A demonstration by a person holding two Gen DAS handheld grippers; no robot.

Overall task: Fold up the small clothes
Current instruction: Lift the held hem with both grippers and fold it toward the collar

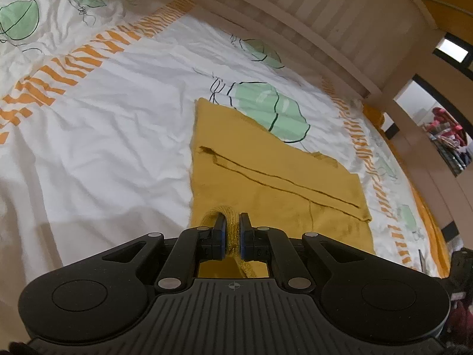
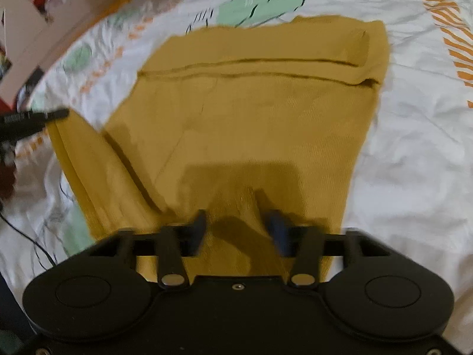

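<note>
Two tongs: both mine, one in each hand, both over the mustard garment (image 1: pixel 266 183).
Landmark: the mustard garment, lying partly folded on the white bedsheet (image 1: pixel 103 148) with green leaf prints and orange striped bands.
Left gripper (image 1: pixel 233 222): clenched on a bunched, ribbed edge of the garment at its near side; the cloth is squeezed between my two blue-padded fingers (image 1: pixel 221 236).
Right gripper (image 2: pixel 239 222): at the garment's near edge, fingers spread with a raised ridge of cloth between them; the view is blurred, so I cannot tell whether they bite the cloth or only straddle it.
Garment shape: a folded-over layer makes a long dark crease line across its far half; one side flap hangs off towards the left edge in my right wrist view.
Other gripper seen: a black tip (image 2: pixel 35 118) touches that flap's far corner.
Beyond the garment: a pale wooden headboard (image 1: pixel 325 14) runs along the bed's far side.
Beside the garment: a thin black cable (image 2: pixel 26 236) lies on the sheet near the flap.
</note>
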